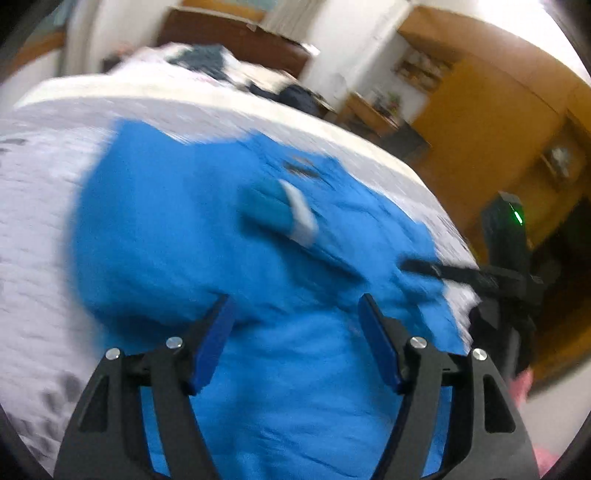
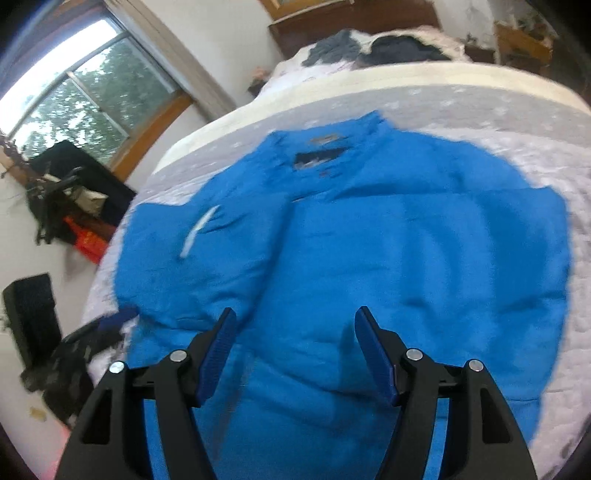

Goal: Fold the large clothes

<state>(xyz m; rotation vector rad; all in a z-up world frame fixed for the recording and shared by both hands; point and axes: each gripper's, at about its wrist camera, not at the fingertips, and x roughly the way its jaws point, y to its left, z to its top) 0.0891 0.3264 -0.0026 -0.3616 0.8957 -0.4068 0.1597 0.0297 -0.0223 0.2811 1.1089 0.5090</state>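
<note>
Left wrist view: a blue jacket (image 1: pixel 229 236) is seen spread on a grey-white bedspread (image 1: pixel 40 229), heavily blurred. The left gripper (image 1: pixel 295 314) is held above the garment's near part with its jaws spread wide and nothing between them. Bare bedspread is seen to the left of the jacket; on the right, the bed's edge curves close past the cloth, and the right gripper (image 1: pixel 424 267) is seen there at the jacket's right border, its jaw state not readable from this side. A white-trimmed cuff (image 1: pixel 291 214) is laid across the jacket's middle.

Right wrist view: the jacket (image 2: pixel 388 251) is seen flat, collar (image 2: pixel 325 147) toward the headboard (image 2: pixel 351 22). The right gripper (image 2: pixel 295 325) is held over the near hem, jaws apart and empty. Open bedspread (image 2: pixel 535 122) is shown beyond the collar and along the right; at the left the mattress edge runs just beside the folded-in sleeve (image 2: pixel 177 258), with floor clutter (image 2: pixel 74 206) below.
</note>
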